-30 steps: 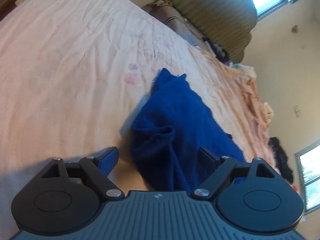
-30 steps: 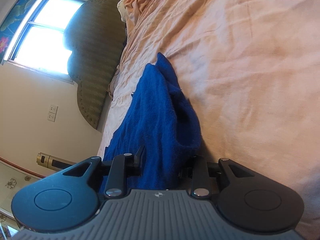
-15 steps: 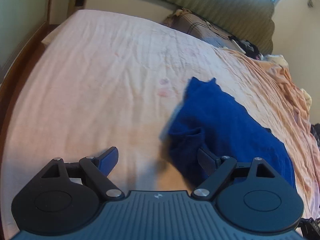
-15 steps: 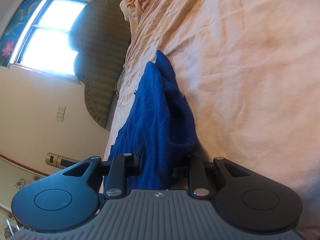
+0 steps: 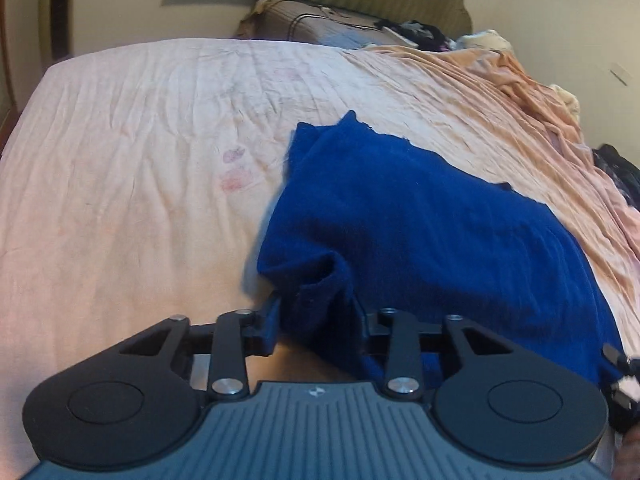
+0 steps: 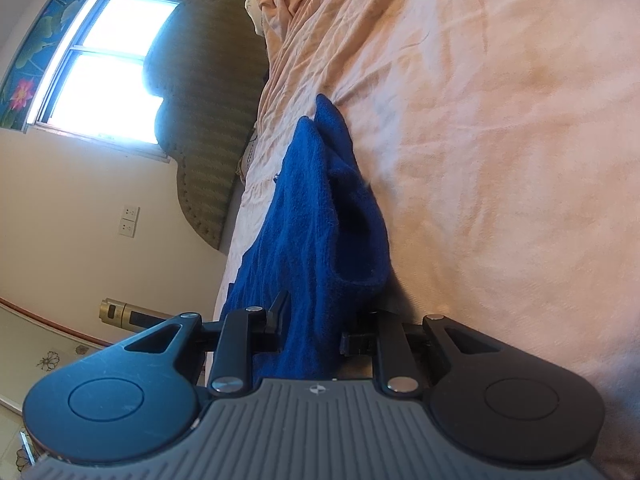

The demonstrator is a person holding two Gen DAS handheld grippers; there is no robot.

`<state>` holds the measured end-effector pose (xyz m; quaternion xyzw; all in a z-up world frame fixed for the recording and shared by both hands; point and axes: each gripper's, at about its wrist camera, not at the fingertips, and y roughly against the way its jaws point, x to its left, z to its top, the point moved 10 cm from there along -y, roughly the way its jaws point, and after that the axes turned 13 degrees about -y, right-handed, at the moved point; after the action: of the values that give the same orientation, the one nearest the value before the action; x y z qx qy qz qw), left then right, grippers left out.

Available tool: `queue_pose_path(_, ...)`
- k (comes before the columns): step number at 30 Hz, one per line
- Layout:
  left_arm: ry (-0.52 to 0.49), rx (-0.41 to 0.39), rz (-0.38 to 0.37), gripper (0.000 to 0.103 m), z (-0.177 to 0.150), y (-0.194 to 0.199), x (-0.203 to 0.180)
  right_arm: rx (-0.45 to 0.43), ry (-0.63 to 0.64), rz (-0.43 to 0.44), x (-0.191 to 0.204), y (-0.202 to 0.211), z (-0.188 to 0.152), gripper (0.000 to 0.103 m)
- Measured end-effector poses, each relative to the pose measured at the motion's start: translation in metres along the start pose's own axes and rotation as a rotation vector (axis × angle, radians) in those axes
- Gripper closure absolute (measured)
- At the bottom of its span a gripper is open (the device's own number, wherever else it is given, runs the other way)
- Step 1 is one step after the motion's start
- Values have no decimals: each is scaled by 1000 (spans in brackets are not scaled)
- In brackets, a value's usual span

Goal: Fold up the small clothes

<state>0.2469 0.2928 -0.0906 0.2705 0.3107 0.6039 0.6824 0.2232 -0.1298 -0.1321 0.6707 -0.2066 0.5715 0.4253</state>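
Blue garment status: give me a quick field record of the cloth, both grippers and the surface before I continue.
item: blue garment, fuzzy knit, partly bunched
surface: pale pink bedsheet, wrinkled, faint stains near the cloth
left gripper: closed on a rolled edge of the garment
right gripper: closed on another edge of the garment
cloth state: near edges held, far end resting on the sheet
background: padded headboard, window, orange bedding piled beyond the garment
fold progress: not yet folded flat
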Motion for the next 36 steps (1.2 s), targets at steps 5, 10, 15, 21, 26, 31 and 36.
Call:
queue_pose_path(5, 136, 35, -44, 43, -20, 23, 33, 5, -2, 11, 0, 1, 0, 73)
queue_pose_path(10, 530, -84, -260, 19, -44, 48, 45, -7, -8, 12, 0, 2, 0, 69)
queue_pose_path(15, 645, -169, -324, 15, -41, 26, 28, -3, 16, -17, 7, -3, -9, 63)
queue_pose_path(21, 565, -240, -236, 16, -12, 3, 22, -37, 31, -15, 15, -8, -13, 55)
queue_pose_path(26, 611, -231, -159, 88, -19, -16, 33, -104, 8, -66, 8, -25, -10, 87)
queue_pose_path(31, 543, -229, -124, 93, -14, -14, 32, -97, 25, -89, 12, -38, -11, 95)
queue_pose_path(36, 483, -279, -175, 94, 3, 18, 29, -88, 39, -56, 30, -21, -12, 95)
